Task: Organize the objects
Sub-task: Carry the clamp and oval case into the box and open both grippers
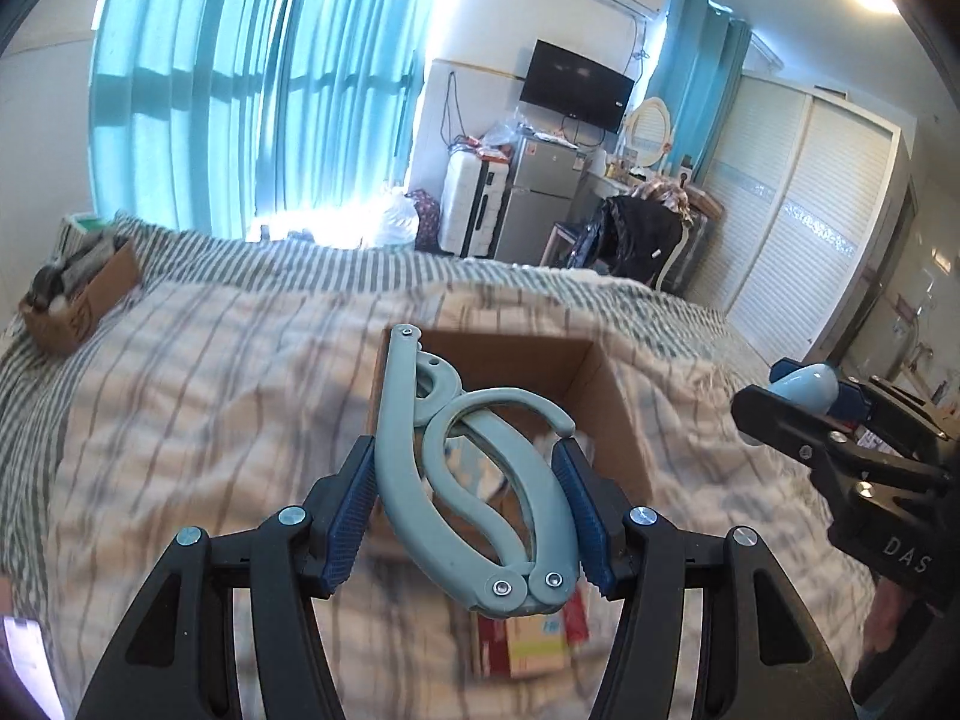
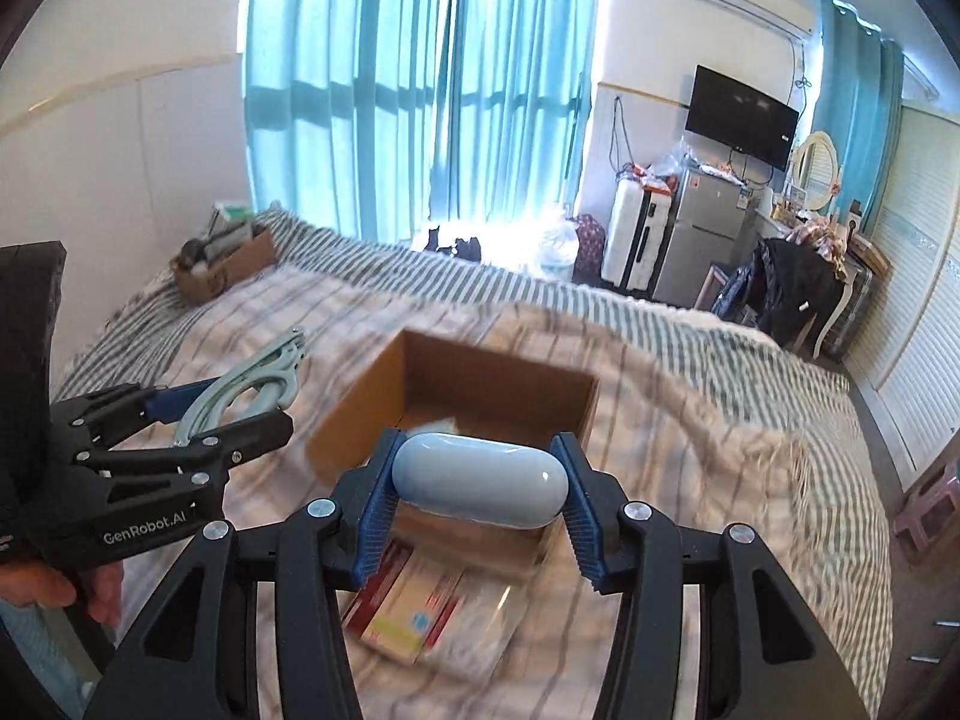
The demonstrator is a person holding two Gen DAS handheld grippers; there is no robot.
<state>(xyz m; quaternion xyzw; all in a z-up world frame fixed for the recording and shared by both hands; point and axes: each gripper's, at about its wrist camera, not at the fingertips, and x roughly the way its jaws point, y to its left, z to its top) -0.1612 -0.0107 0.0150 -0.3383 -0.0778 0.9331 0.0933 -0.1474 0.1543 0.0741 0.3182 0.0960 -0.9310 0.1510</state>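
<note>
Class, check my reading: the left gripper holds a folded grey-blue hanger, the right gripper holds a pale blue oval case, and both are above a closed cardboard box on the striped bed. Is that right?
One detail is wrong: the cardboard box is open, not closed; the right wrist view shows its inside. The left gripper does hold the folded hanger, the right gripper the oval case, over the striped bed.

Both fisheyes mounted behind the fingers, aimed forward and down across the bed (image 1: pixel 180 360), close above the open cardboard box (image 1: pixel 576 378). Shared: bed, box (image 2: pixel 480 384), blue curtains (image 2: pixel 420 90). Each catching the other hand-held gripper at its edge.
</note>
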